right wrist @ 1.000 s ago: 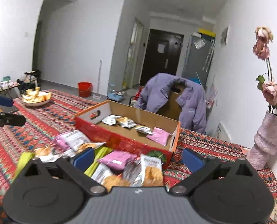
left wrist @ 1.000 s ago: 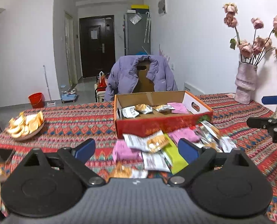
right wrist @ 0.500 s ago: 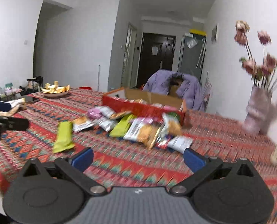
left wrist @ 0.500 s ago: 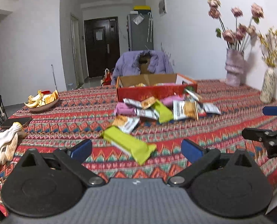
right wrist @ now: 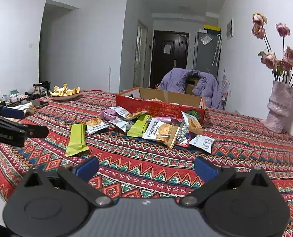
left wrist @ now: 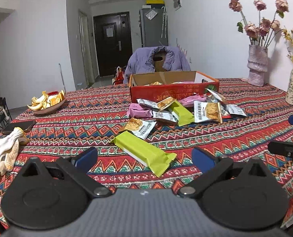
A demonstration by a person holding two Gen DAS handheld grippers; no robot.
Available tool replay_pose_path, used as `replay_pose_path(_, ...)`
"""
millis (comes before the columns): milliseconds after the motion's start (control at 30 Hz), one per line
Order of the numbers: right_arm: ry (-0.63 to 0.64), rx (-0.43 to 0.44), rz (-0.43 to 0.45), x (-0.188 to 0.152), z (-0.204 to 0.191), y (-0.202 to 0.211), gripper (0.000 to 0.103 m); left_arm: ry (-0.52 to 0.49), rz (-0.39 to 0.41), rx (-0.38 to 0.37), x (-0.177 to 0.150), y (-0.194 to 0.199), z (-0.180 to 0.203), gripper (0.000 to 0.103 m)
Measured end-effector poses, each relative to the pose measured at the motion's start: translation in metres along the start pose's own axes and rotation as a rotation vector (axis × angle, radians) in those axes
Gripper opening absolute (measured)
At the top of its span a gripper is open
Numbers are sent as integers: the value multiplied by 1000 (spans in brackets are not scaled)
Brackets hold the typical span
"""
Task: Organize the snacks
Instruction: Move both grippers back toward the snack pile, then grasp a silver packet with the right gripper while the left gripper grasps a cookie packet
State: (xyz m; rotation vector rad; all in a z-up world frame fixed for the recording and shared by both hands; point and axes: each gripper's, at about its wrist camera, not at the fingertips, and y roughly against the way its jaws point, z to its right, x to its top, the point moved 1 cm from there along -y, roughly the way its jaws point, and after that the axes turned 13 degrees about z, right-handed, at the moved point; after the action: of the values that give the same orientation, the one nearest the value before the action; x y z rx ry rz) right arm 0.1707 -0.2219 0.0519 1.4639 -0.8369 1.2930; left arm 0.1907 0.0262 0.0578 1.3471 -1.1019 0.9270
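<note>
Snack packets (left wrist: 178, 108) lie heaped on the patterned cloth just in front of an open red box (left wrist: 174, 91), white, purple and green wrappers overlapping. A few more packets rest inside the box. One long green bar (left wrist: 144, 152) lies flat, alone, nearest the viewer.

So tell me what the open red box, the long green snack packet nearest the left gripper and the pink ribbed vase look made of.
Open red box: corrugated cardboard by the look, brown matte inside, printed red outside.
Long green snack packet: thin plastic film, slightly glossy, with crimped zigzag ends.
Pink ribbed vase: probably ceramic or plaster, with a rough, dull, speckled surface; the pictures leave it open.
</note>
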Motion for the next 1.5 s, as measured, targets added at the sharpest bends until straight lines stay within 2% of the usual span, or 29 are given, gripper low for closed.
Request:
replay_pose_path(133, -24, -12, -22, 9, 14, -22, 103, 12, -32, 7, 8, -39, -7, 103)
replay_pose_path(300, -34, -17, -61, 29, 41, -61, 103, -8, -68, -36, 21, -104, -19, 103)
replay_pose_path(400, 46, -33, -107, 34, 48, -90, 101, -84, -110, -35, 18, -146, -19, 102)
replay_pose_path(467, 109, -19, -115, 35, 49, -108, 100, -95, -149, -75, 12, -173, -21, 102)
replay_pose_path(533, 173, 21, -125, 33, 48, -128, 95, -80, -181, -143, 6, -194, -26, 101)
replay_pose_path(567, 202, 42, -132, 32, 48, -138, 90, -70, -208, -159, 2, -204, -28, 101)
replay_pose_path(633, 236, 86, -140, 26, 47, -159, 86, -67, -258, -189, -2, -220, -29, 99)
replay_pose_path(700, 246, 124, -161, 19, 47, -180, 81, -76, -279, -185, -6, -229, -29, 88)
replay_pose_path(733, 259, 146, -160, 16, 47, -189, 79, -73, -274, -196, -6, -232, -30, 87)
replay_pose_path(767, 283, 163, -160, 13, 46, -197, 79, -64, -270, -203, -7, -234, -32, 80)
replay_pose_path(833, 351, 163, -161, 9, 44, -212, 79, -27, -269, -219, -7, -236, -37, 79)
replay_pose_path(900, 406, 171, -158, 4, 43, -225, 79, -10, -256, -222, -8, -235, -40, 72)
replay_pose_path(1000, 423, 215, -177, 0, 44, -239, 79, -25, -233, -208, -9, -232, -40, 60)
replay_pose_path(1033, 428, 248, -171, -1, 44, -241, 79, -22, -233, -206, -8, -233, -38, 53)
replay_pose_path(1100, 454, 286, -165, -5, 42, -243, 78, -8, -237, -183, -4, -233, -41, 17)
replay_pose_path(1167, 461, 304, -161, -7, 40, -246, 77, 51, -267, -163, -1, -235, -48, 16)
replay_pose_path(1233, 440, 290, -171, -7, 40, -246, 67, 64, -252, -142, 2, -231, -51, 15)
replay_pose_path(1300, 413, 269, -169, -4, 43, -240, 53, 41, -231, -123, 4, -225, -49, 13)
replay_pose_path(1400, 330, 233, -164, 2, 52, -227, 30, 53, -217, -125, 8, -214, -47, 13)
replay_pose_path(1500, 238, 208, -154, 6, 60, -210, 13, 57, -192, -117, 15, -198, -43, 13)
